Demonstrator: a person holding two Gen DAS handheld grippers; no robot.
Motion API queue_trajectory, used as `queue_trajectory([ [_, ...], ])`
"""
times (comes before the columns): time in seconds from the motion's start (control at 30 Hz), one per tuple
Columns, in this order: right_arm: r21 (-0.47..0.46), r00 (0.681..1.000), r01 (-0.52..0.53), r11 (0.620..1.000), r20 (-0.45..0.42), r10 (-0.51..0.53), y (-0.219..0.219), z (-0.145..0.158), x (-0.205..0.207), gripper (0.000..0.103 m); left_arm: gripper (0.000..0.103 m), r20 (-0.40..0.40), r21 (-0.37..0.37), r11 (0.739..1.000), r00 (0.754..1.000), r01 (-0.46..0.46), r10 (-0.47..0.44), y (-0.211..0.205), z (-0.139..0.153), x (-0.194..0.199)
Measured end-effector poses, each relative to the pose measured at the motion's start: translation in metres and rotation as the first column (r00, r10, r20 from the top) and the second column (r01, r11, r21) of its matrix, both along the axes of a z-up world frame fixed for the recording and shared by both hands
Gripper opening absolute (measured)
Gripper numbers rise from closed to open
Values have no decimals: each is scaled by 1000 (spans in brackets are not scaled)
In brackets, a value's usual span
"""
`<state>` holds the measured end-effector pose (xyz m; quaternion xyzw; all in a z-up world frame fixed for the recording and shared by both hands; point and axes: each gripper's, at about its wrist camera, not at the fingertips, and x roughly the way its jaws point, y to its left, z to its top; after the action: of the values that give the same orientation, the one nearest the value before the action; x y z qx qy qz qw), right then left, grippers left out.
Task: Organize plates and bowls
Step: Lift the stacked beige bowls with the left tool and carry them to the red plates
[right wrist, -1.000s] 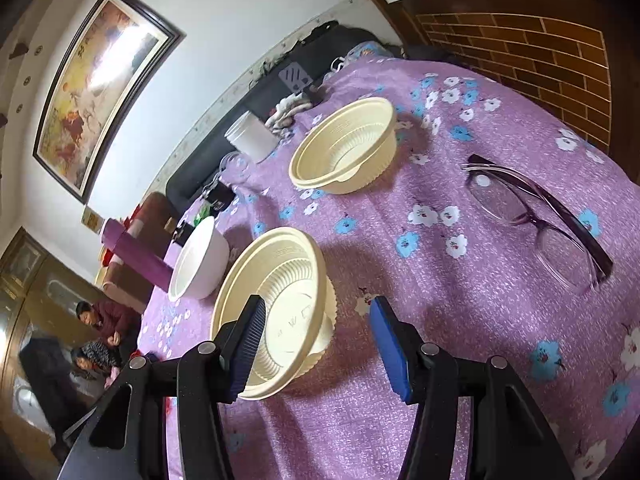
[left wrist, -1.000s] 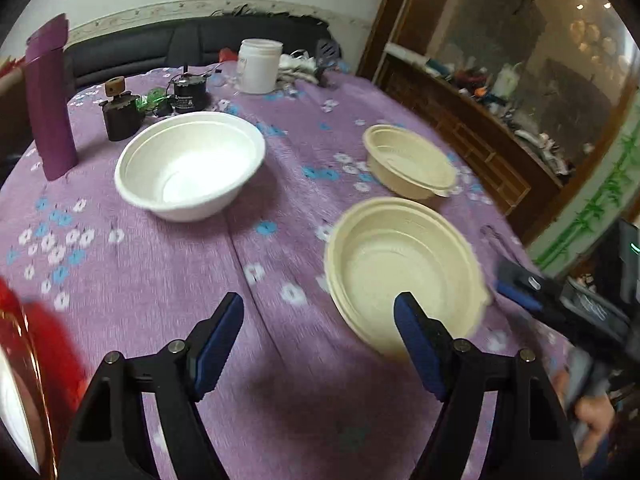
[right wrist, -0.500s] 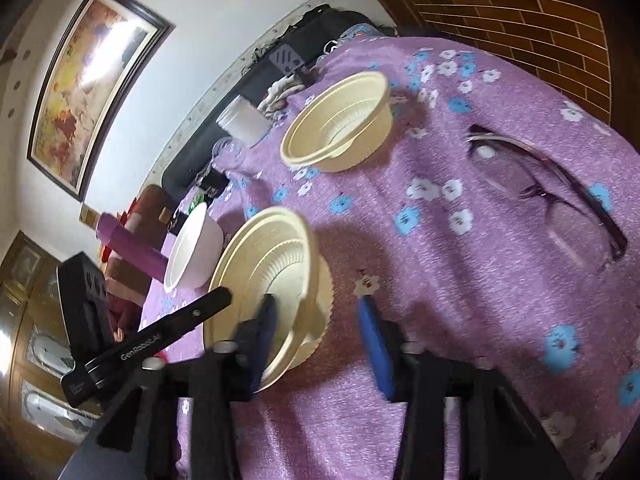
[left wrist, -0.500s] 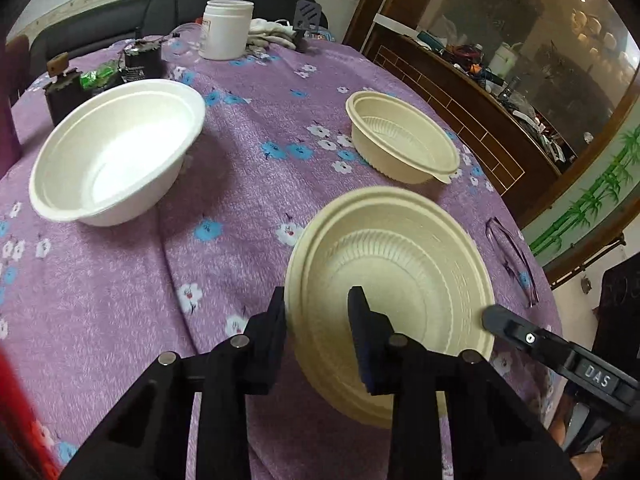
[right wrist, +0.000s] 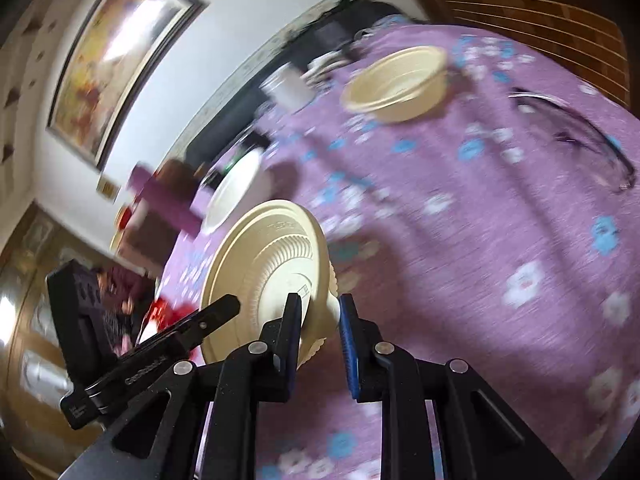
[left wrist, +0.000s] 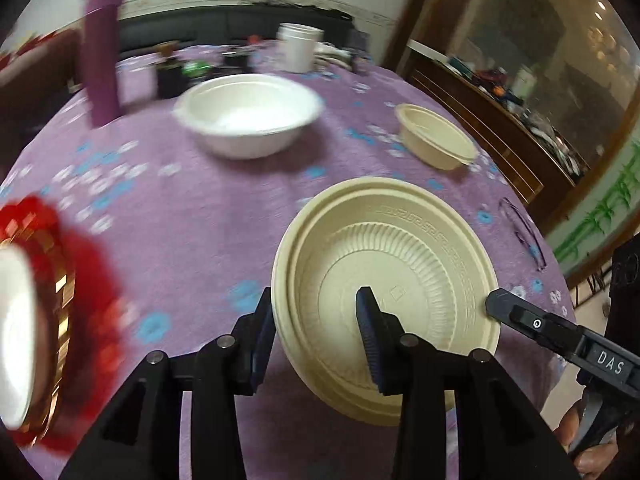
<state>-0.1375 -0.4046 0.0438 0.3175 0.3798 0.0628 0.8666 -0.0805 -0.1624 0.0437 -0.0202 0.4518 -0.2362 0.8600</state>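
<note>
A large cream bowl (left wrist: 384,280) is held tilted above the purple flowered tablecloth (left wrist: 192,232). My left gripper (left wrist: 316,332) is shut on its near left rim. My right gripper (right wrist: 320,328) is shut on the opposite rim of the same bowl (right wrist: 260,276), and its body shows in the left wrist view (left wrist: 560,336). A smaller cream bowl (left wrist: 436,136) sits far right, and also shows in the right wrist view (right wrist: 396,80). A white bowl (left wrist: 248,112) stands at the back middle, and shows in the right wrist view (right wrist: 232,192).
A purple bottle (left wrist: 102,52), a white jar (left wrist: 298,52) and small dark items stand along the back edge. Eyeglasses (right wrist: 576,136) lie at the right. A red and gold object (left wrist: 48,308) is close at the left. A wooden cabinet (left wrist: 500,120) lies beyond the table.
Both grippers have lifted the large cream bowl off the table and tilted it. The views are blurred from motion.
</note>
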Motion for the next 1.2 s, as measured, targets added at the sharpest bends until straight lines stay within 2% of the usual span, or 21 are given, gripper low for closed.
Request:
queue_trajectory([
  [0.13, -61, 996, -90, 994, 6, 91, 44, -5, 11, 23, 38, 6, -2, 998, 998, -69, 69, 32, -5, -6],
  [0.3, -137, 994, -103, 985, 7, 105, 69, -12, 17, 25, 38, 8, 28, 994, 994, -109, 109, 47, -17, -2],
  [0.37, -144, 994, -102, 984, 9, 104, 70, -13, 14, 27, 37, 8, 17, 994, 994, -105, 105, 48, -19, -3],
  [0.57, -172, 995, -89, 981, 17, 94, 74, -13, 10, 27, 29, 69, 27, 997, 995, -76, 74, 38, -18, -18],
  [0.67, -185, 996, -75, 980, 34, 82, 76, -11, 5, 26, 29, 101, 51, 996, 993, -75, 69, 35, -17, -25],
  [0.83, -178, 995, -76, 981, 52, 87, 80, -10, -1, 26, 29, 117, 44, 995, 989, -92, 86, 43, -15, -32],
  [1.0, -180, 993, -74, 981, 79, 90, 89, -9, -14, 26, 29, 191, 57, 992, 976, -115, 102, 48, -7, -52],
  [1.2, -183, 988, -77, 980, 117, 99, 100, 3, -27, 26, 29, 226, 45, 991, 968, -122, 109, 63, 8, -66],
])
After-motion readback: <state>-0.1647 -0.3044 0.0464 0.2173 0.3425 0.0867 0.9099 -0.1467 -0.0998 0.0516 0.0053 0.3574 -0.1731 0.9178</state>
